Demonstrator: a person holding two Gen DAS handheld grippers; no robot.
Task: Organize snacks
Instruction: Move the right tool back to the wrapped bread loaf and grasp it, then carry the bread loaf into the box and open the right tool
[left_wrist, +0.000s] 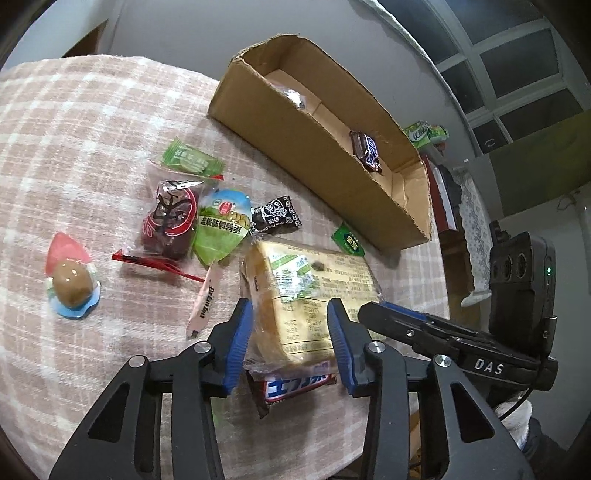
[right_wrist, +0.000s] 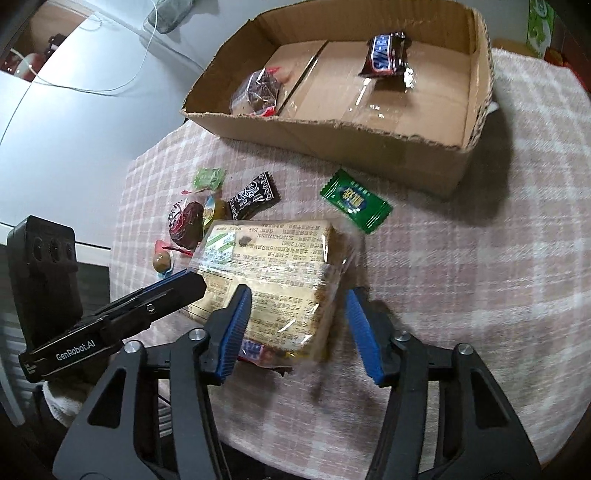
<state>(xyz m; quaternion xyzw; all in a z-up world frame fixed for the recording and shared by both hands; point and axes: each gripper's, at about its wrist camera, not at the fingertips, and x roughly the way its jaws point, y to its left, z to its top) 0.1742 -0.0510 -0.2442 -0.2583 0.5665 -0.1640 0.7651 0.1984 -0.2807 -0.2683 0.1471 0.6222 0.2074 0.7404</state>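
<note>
A clear-wrapped block of yellow cake lies on the checked cloth, on top of a chocolate bar. My left gripper straddles its near end, and both blue pads touch its sides. My right gripper straddles the same pack. Its left pad rests against the wrap, while a narrow gap shows at the right pad. Each gripper's finger also shows in the other's view, beside the pack. The open cardboard box behind holds a Snickers bar and a wrapped dark snack.
Loose snacks lie left of the cake: a green egg pouch, a red date pack, a black-and-white candy, a green wafer, a pink stick and a braised egg. A green candy lies before the box.
</note>
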